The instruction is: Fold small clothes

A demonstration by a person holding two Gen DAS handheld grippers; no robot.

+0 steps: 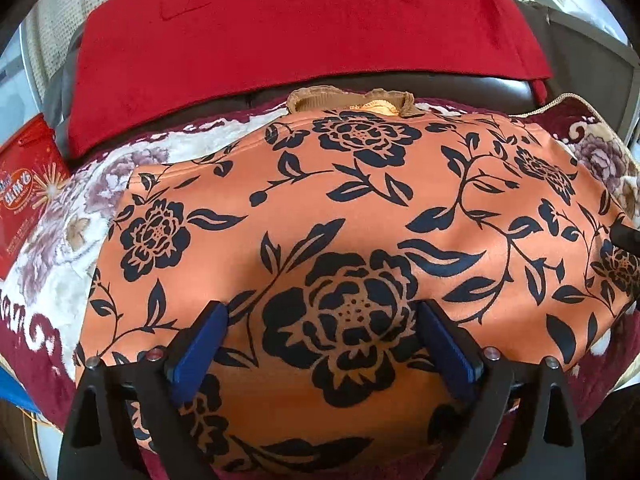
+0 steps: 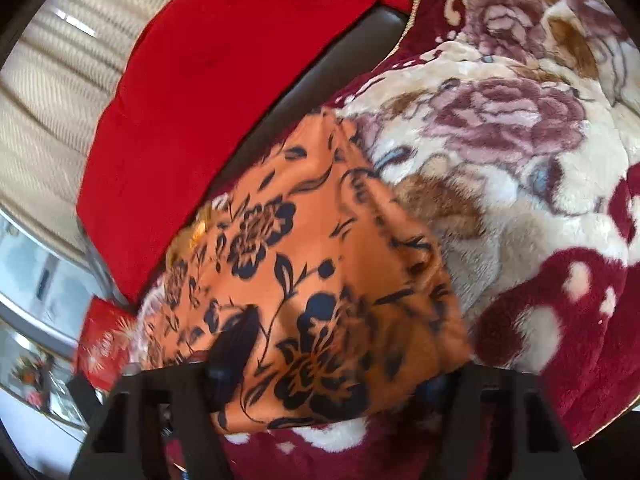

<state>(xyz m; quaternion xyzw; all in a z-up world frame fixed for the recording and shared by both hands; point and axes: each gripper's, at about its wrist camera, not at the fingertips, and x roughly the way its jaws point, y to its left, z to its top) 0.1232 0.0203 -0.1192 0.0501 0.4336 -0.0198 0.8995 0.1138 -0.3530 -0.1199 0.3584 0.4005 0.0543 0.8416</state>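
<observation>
An orange garment (image 1: 320,200) with a black flower print lies spread on a plush floral blanket (image 1: 52,280). Its tan collar (image 1: 348,100) points to the far side. My left gripper (image 1: 322,316) is open just above the garment's near middle, its blue pads (image 1: 204,340) either side of a large printed flower. In the right wrist view the garment's right edge (image 2: 312,280) lies draped over my right gripper (image 2: 332,376), hiding most of the fingers; one dark finger (image 2: 232,352) shows at the left. The right gripper's tip also shows at the left wrist view's right edge (image 1: 626,236).
A red cloth (image 1: 304,40) covers the dark sofa back (image 1: 460,88) behind the garment. A red printed box (image 1: 24,208) lies to the left. The blanket (image 2: 520,180) stretches out to the right of the garment. Pale curtains (image 2: 48,100) hang beyond.
</observation>
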